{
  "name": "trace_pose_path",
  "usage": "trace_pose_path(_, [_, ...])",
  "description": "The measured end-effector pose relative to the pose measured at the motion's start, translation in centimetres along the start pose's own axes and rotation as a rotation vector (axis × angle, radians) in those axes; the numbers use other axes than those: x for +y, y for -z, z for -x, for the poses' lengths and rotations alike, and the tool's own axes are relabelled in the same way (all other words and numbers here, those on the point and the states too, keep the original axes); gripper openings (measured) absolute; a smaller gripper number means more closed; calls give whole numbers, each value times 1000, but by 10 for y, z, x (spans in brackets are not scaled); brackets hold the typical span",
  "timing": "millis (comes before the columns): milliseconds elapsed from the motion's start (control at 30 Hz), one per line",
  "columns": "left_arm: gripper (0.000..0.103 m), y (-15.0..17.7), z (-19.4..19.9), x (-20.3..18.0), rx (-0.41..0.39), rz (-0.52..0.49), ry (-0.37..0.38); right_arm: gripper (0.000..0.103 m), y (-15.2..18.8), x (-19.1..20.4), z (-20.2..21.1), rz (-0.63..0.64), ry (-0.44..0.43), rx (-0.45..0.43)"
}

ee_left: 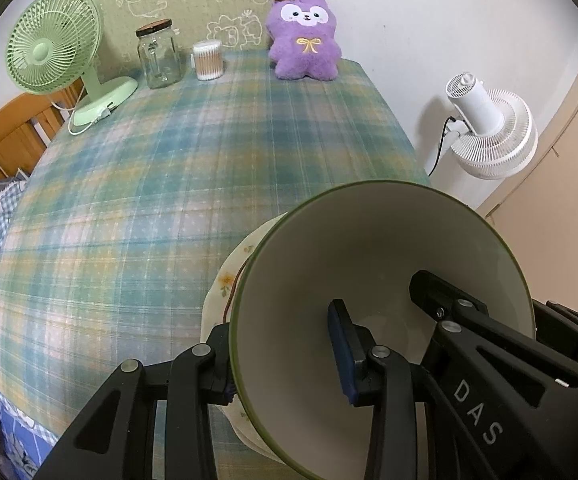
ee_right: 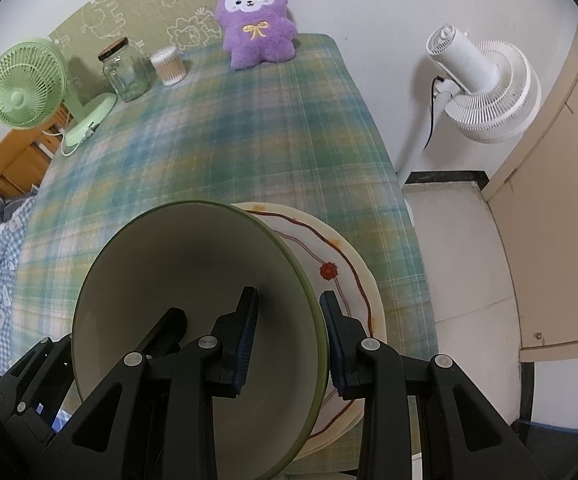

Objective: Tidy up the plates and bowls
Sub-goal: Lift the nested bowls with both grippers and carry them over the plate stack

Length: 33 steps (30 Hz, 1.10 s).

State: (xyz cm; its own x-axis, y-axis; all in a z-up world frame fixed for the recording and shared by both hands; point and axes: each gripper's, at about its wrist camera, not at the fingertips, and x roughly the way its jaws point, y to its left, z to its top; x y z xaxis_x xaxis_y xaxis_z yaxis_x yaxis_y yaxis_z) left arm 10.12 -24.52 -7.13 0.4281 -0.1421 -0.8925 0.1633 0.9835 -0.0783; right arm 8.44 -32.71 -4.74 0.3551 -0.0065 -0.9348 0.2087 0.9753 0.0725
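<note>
So the plaid-covered table [ee_left: 169, 208] is taking up most of both views, and near its right edge a stack of flowered plates [ee_right: 345, 264] is sitting with a big green-rimmed bowl [ee_left: 369, 264] hanging right over it; the bowl is being carried by both claws at once, the left gripper [ee_left: 285, 360] pinching the bowl's left wall with one pad inside and one outside, and the right gripper [ee_right: 289, 340] doing the same on the right wall, so neither hand is really nearer, they're sharing it; I can't tell if the bowl's foot is touching the top plate yet, since the bowl itself is hiding that spot; the thing the next move is hanging on, I'd guess, is that the plates are lying directly below the bowl and poking out to its right, so it needs centring a bit to the right; the bowl is looking empty; far off along the back there's a green fan [ee_left: 55, 46], a glass jar [ee_left: 159, 56] that's looking empty, a tub of cotton swabs [ee_left: 207, 60] and a purple plush [ee_left: 305, 36].
</note>
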Motion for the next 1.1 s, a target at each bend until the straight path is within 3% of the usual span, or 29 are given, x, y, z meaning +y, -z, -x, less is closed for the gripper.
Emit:
trace_pose_path(633, [37,-3,-5,-2,-1,-8,-10,37,-4,-2,-5,8,-2,-2])
trace_pose_path(833, [42,1,-3,-1,0,-7,-8,37,-2,0,0,35,30,-9])
trace_pose_path(967, [46,3,2,-2,-10,-7,-25,50,-1,0,4,38,54,-17])
trace_pose_path(1033, [59,3,4,-1,-12,-5,-41,58,-1,-3,7,24,47,-24])
trace_pose_path(1100, [64,4,8,-1,-18,-4,-43,67,0,-3,12,26,39,-34])
